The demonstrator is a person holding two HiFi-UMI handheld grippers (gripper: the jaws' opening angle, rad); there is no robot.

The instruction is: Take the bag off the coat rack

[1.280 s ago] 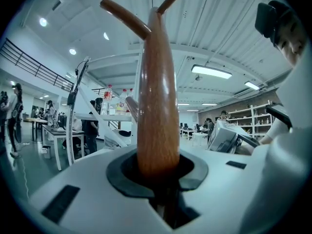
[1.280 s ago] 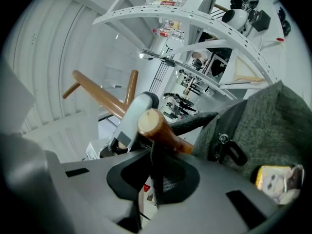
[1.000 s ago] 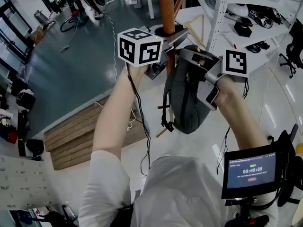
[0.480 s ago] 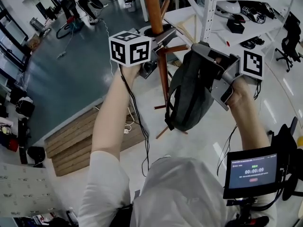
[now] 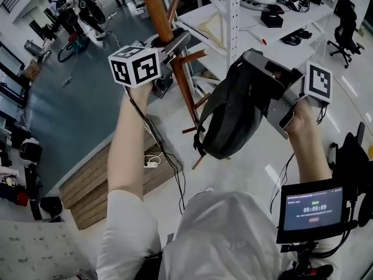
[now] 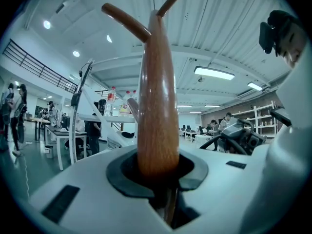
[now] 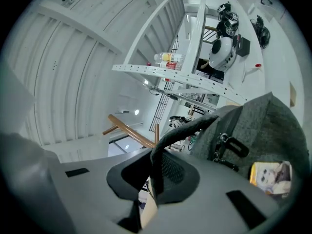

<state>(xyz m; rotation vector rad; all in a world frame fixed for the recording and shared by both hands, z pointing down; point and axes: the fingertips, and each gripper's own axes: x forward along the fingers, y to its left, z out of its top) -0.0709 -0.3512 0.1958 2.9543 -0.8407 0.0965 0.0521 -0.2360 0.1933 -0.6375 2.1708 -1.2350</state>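
Grey fabric bag (image 5: 230, 118) is seen hanging in mid-air from the right gripper (image 5: 252, 57), just to the right of the brown wooden coat rack (image 5: 178, 74) and clear of its pole. In the right gripper view, the bag's dark strap (image 7: 187, 130) is clamped between that gripper's jaws, and the body of the bag droops beside it. The left gripper (image 6: 158, 174) is closed around the rack's upright pole, which is pinched in the rounded notch between its jaws, below two branching pegs. A cube of black-and-white square markers (image 5: 134, 66) is carried on the left gripper. A small screen (image 5: 313, 207), mounted at the person's lower right, is lit with a timer reading 00:00:09; the smaller lines beneath it cannot be read. A yellowish tag (image 7: 269, 178) bearing a printed picture is fixed to the bag, its lettering too blurred to be made out. White metal shelving (image 5: 233, 16) is visible behind the rack.
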